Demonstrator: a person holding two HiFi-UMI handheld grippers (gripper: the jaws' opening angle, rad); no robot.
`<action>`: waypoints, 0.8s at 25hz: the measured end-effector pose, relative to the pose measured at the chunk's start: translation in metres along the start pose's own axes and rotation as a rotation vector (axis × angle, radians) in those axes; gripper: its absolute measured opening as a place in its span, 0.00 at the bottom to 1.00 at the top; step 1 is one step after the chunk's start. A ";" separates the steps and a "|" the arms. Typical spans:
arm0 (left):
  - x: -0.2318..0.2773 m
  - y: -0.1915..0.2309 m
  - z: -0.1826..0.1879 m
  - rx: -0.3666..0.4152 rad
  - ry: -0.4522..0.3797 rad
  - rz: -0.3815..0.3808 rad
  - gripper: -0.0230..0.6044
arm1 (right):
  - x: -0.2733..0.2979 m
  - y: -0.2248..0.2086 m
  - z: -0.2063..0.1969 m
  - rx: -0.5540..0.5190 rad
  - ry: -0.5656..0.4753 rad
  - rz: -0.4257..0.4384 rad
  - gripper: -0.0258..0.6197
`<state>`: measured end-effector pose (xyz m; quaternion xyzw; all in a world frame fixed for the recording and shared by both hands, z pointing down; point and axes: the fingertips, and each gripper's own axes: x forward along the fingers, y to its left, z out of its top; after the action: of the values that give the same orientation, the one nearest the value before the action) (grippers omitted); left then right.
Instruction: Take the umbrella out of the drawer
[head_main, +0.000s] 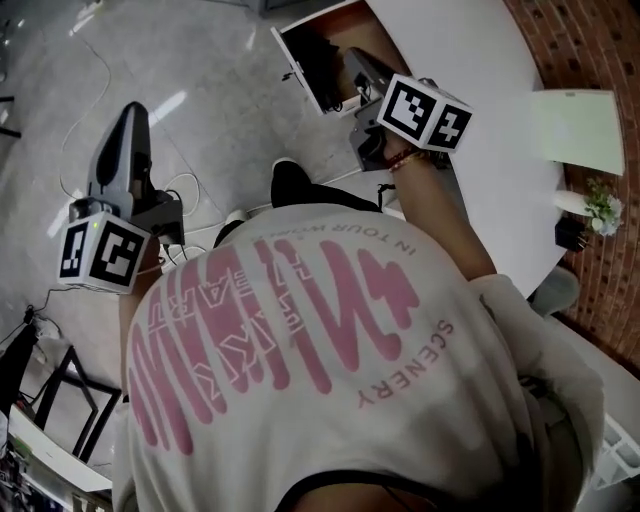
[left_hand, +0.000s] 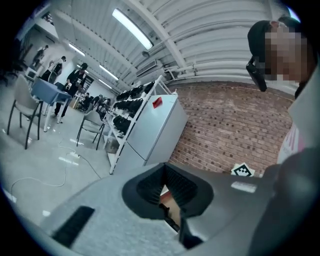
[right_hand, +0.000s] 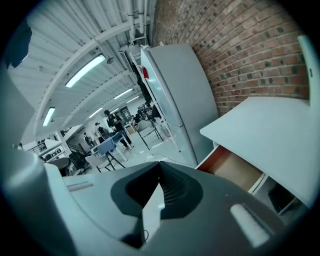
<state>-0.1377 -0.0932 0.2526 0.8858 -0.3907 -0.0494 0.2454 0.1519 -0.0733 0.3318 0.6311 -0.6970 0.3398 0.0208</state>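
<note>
The umbrella is not showing plainly in any view: a dark shape is lying in the one open drawer, and I cannot tell whether that is it. The right gripper is pressing its fingers together on nothing, tips hanging over the drawer's opening in the head view, with the drawer's white rim to their left and the single white table's curved edge just to their right. The left gripper, second of the two, is likewise keeping its fingers closed and empty, well apart from the drawer, pointing over open grey floor with loose cables trailing beside it.
</note>
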 end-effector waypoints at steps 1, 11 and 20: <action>0.008 0.000 -0.005 0.003 0.008 0.022 0.04 | 0.005 -0.010 -0.002 0.012 0.008 0.012 0.06; 0.064 -0.003 -0.034 -0.001 0.035 0.222 0.04 | 0.067 -0.132 -0.067 -0.101 0.272 -0.010 0.06; 0.048 0.010 -0.038 0.021 0.063 0.459 0.04 | 0.121 -0.196 -0.132 -0.188 0.539 -0.011 0.09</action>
<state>-0.1005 -0.1180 0.2957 0.7775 -0.5745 0.0394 0.2529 0.2497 -0.1064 0.5765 0.5174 -0.6913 0.4288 0.2656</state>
